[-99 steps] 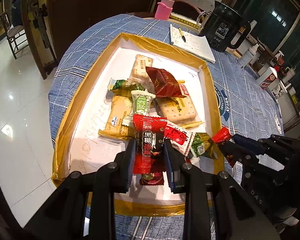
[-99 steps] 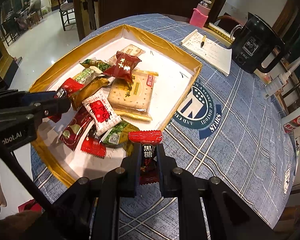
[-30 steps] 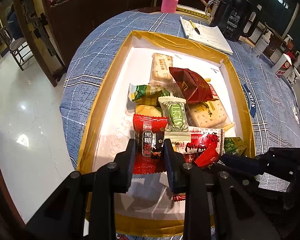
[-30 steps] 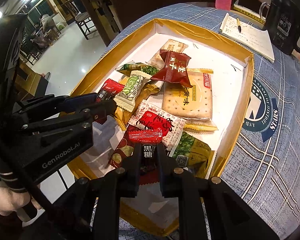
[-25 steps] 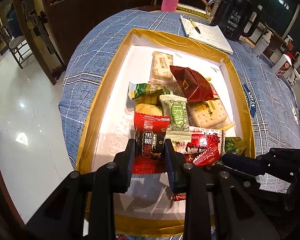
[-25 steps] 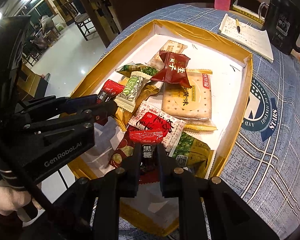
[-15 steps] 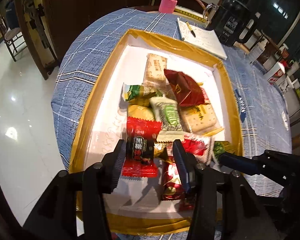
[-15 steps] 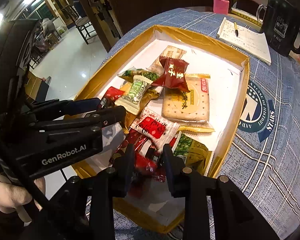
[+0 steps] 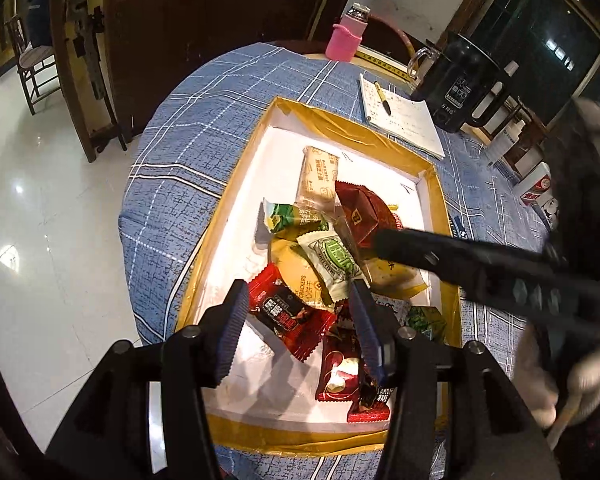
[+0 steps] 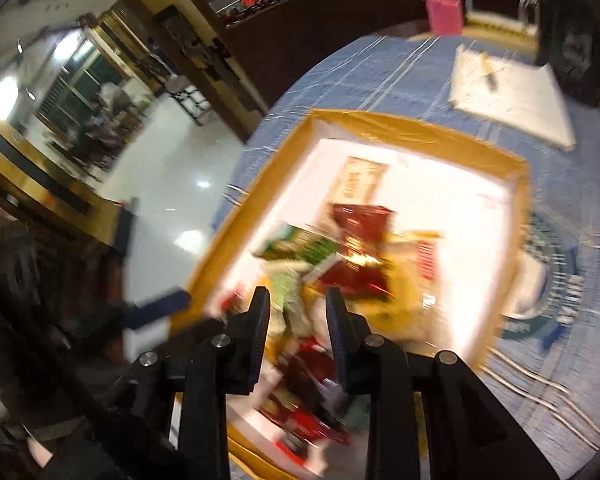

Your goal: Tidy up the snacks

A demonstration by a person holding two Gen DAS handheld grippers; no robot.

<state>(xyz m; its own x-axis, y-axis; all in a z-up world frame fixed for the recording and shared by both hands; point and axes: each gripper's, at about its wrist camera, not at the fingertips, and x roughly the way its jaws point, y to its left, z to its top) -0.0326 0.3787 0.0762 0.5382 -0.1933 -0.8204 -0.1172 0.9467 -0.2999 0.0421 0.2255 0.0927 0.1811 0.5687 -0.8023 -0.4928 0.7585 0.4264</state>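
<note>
Where the blue checked tablecloth (image 9: 188, 152) ends at the round table edge, open floor lies to the left. On it sits the gold-rimmed tray (image 9: 204, 256), its white floor bare along the left wall and far end. Snack packets crowd its near right part. The red-black packet (image 9: 286, 314) lies flat, long axis diagonal. Left gripper (image 9: 298, 322) jaws have just been opening, spread clear of it. Right gripper (image 10: 298, 316) jaws stand apart, empty, the view blurred.

Blurred view: the right gripper (image 10: 298, 316) is hovering with jaws parted over snack packets (image 10: 340, 256) lying in a gold-rimmed tray (image 10: 412, 126) on a blue tablecloth (image 10: 380, 76).
</note>
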